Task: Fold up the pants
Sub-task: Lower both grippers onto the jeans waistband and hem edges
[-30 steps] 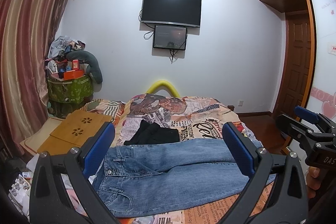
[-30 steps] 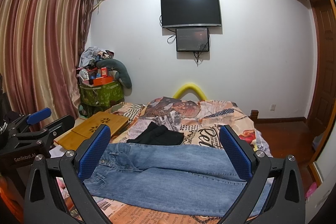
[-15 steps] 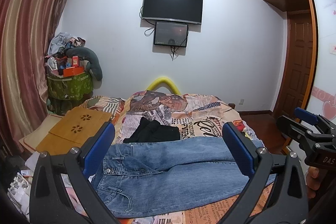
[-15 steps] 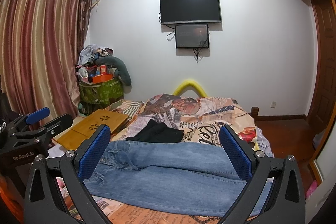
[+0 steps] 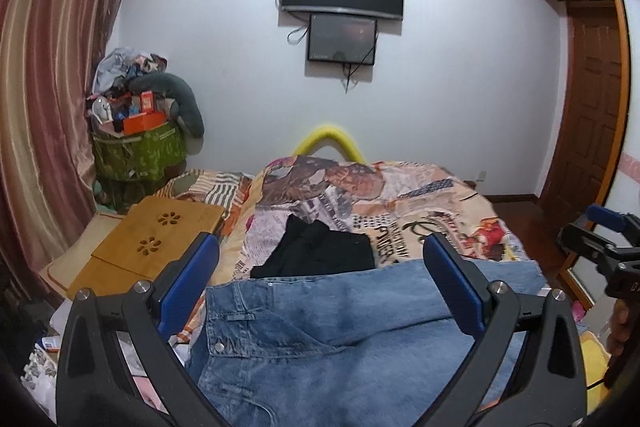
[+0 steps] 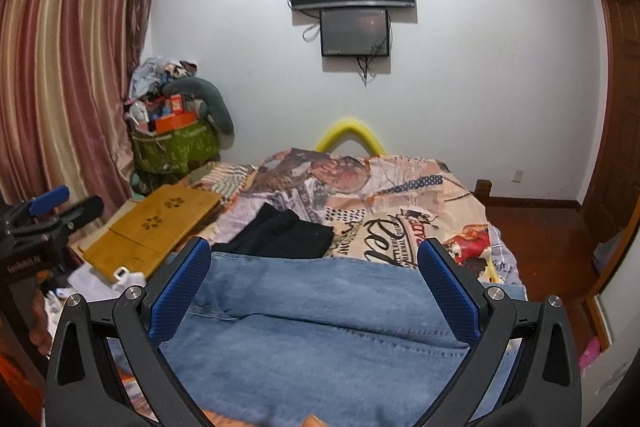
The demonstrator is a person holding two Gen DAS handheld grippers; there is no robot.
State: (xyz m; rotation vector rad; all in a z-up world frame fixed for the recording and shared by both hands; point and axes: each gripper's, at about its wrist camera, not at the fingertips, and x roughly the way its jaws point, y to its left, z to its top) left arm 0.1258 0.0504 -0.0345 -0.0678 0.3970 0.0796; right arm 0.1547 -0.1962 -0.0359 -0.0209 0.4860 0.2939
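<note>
Blue jeans (image 5: 340, 331) spread flat across the near edge of the bed (image 5: 420, 195), waistband left, legs right. Left gripper (image 5: 320, 291) and right gripper (image 6: 316, 291) hovering above, jaws wide, nothing held. Best to pinch waistband and hems squarely, seams aligned.

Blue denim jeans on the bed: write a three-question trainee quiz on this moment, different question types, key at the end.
1. True or false: the left gripper is clamped on the blue denim jeans.
2. Multiple choice: what lies just beyond the jeans on the newspaper-print bedspread? A) folded black garment B) white towel C) red pillow
3. Fill in: the waistband with its metal button lies toward the ___ side of the left wrist view.

Key:
1. False; both the left and the right gripper are open, holding nothing.
2. A, the folded black garment.
3. Left.
</note>
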